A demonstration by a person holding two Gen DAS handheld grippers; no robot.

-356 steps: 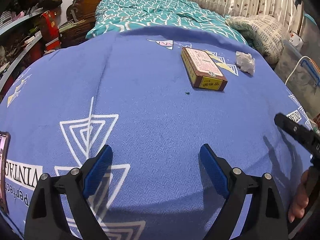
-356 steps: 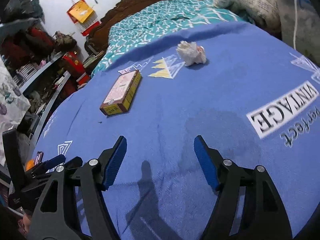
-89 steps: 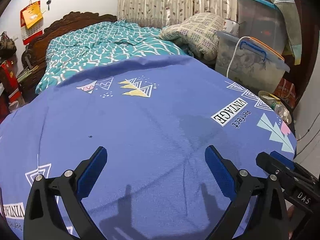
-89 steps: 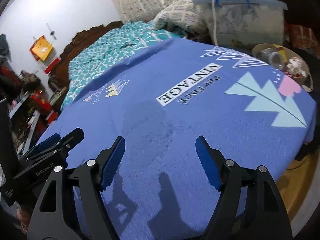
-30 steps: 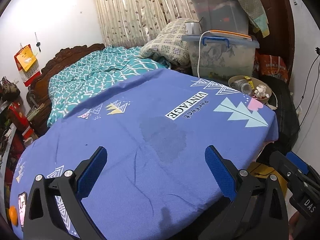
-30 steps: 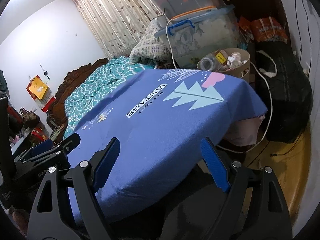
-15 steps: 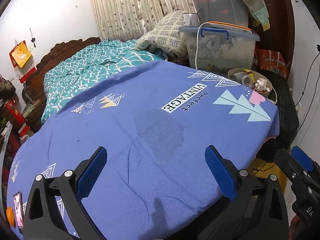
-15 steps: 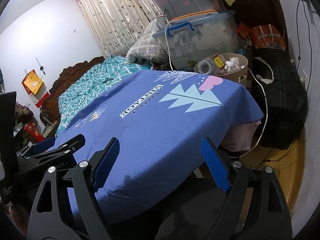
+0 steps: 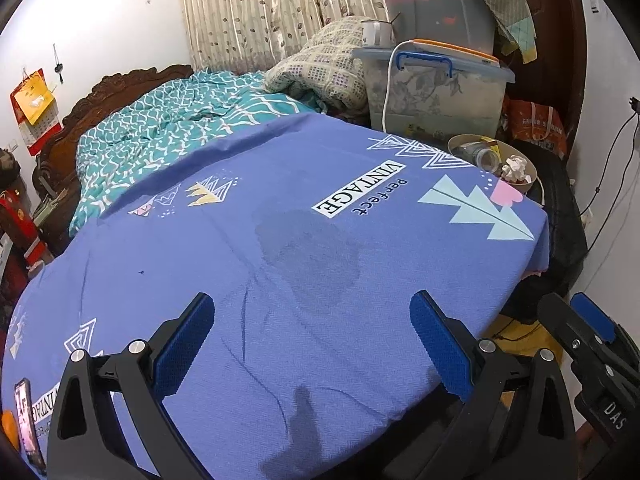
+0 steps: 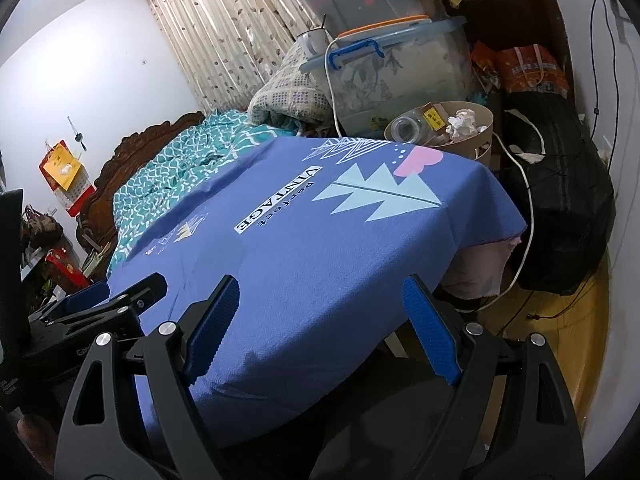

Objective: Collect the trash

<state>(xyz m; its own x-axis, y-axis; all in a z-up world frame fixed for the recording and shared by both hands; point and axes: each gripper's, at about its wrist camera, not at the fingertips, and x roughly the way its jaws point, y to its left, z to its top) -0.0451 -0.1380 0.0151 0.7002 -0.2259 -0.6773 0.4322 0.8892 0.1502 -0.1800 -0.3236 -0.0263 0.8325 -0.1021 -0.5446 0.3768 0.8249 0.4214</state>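
Sitting in the round bin (image 10: 486, 128) past the far corner of the blue cloth (image 9: 280, 260) are a crumpled paper wad (image 10: 462, 122), a clear bottle (image 10: 404, 126) and a brown box (image 10: 434, 114). Behind the bin stands a clear storage tub (image 9: 436, 96) with a white cable over it. On the near side of the cloth, the left gripper (image 9: 312, 344) and right gripper (image 10: 320, 328) both hover spread wide, nothing between their blue pads (image 10: 212, 328).

Carved bed (image 9: 120, 92), leaf-print curtains (image 9: 256, 12)
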